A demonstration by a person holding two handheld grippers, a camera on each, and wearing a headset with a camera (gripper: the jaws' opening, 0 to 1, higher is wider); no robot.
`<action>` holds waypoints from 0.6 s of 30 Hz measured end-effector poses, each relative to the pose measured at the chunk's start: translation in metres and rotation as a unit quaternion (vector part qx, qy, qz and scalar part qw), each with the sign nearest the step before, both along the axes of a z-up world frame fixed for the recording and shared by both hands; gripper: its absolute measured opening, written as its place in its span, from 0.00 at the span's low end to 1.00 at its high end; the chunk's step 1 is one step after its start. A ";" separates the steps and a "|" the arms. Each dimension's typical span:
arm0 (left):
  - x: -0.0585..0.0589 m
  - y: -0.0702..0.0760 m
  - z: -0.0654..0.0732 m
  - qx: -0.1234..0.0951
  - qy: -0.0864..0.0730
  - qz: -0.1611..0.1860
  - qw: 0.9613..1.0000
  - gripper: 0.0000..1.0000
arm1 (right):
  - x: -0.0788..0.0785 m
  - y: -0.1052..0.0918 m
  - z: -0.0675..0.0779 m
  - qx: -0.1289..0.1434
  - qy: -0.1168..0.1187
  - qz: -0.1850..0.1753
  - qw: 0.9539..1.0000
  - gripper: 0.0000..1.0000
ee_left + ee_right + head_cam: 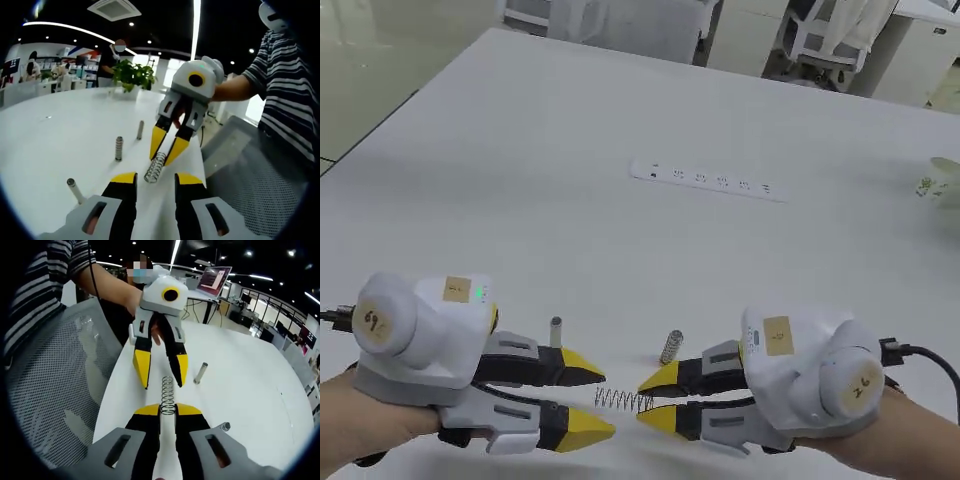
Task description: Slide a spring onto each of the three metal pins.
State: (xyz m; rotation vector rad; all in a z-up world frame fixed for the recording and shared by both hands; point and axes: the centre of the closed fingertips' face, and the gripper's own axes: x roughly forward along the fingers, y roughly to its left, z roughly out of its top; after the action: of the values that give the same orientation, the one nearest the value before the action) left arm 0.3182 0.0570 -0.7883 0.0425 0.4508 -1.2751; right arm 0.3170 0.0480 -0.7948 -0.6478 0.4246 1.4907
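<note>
**Spring held level between two grippers over a white table**

The table point(520, 180) is plain matte white and broad. A white power strip point(705, 181) lies flat on it at 12 o'clock from the grippers, well apart from them.

Near the table's front edge the right gripper point(650, 398) has its fingers narrow, pinched on one end of the loose spring point(623, 401). The spring reaches out level toward 9 o'clock. The left gripper point(595, 398) faces it with fingers wide. The spring's free end sits at the gap between their yellow tips, and in the left gripper view it seems to touch neither.

A bare pin point(556, 331) stands upright at 11 o'clock from the loose spring. A sprung pin point(671, 346), with a coil around it, stands at 1 o'clock, just beside the right gripper. In the left gripper view a third pin point(140, 129) stands farther along the table, too small to tell whether it carries a coil.

The room is an open office with a dark ceiling, strip lights and spot lamps. A leafy plant point(132, 75) stands at the table's far end in the left gripper view. A grey mesh chair point(60, 380) sits by the front edge of the table. A lit screen point(215, 280) stands on a desk beyond, and office chairs point(820, 40) stand past the far edge at 1 o'clock
</note>
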 end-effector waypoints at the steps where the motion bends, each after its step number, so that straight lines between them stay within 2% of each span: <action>1: 0.000 -0.001 0.000 -0.001 -0.002 -0.002 1.000 0.21 | 0.000 0.000 0.001 0.000 0.000 0.001 1.000 0.07; 6: 0.003 -0.007 0.004 -0.008 -0.006 -0.006 1.000 0.15 | -0.002 -0.002 0.002 0.000 0.000 0.002 1.000 0.07; 13: 0.001 -0.011 0.003 -0.007 -0.010 -0.018 1.000 0.08 | -0.004 -0.003 0.005 0.005 0.001 0.000 1.000 0.07; 18: 0.001 -0.012 0.005 -0.009 -0.018 -0.019 1.000 0.05 | -0.003 -0.005 0.005 0.005 0.003 -0.001 1.000 0.07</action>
State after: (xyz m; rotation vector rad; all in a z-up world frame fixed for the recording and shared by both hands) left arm 0.3194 0.0449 -0.7831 0.0597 0.4088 -1.3132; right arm 0.3135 0.0432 -0.7896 -0.6353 0.4214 1.4914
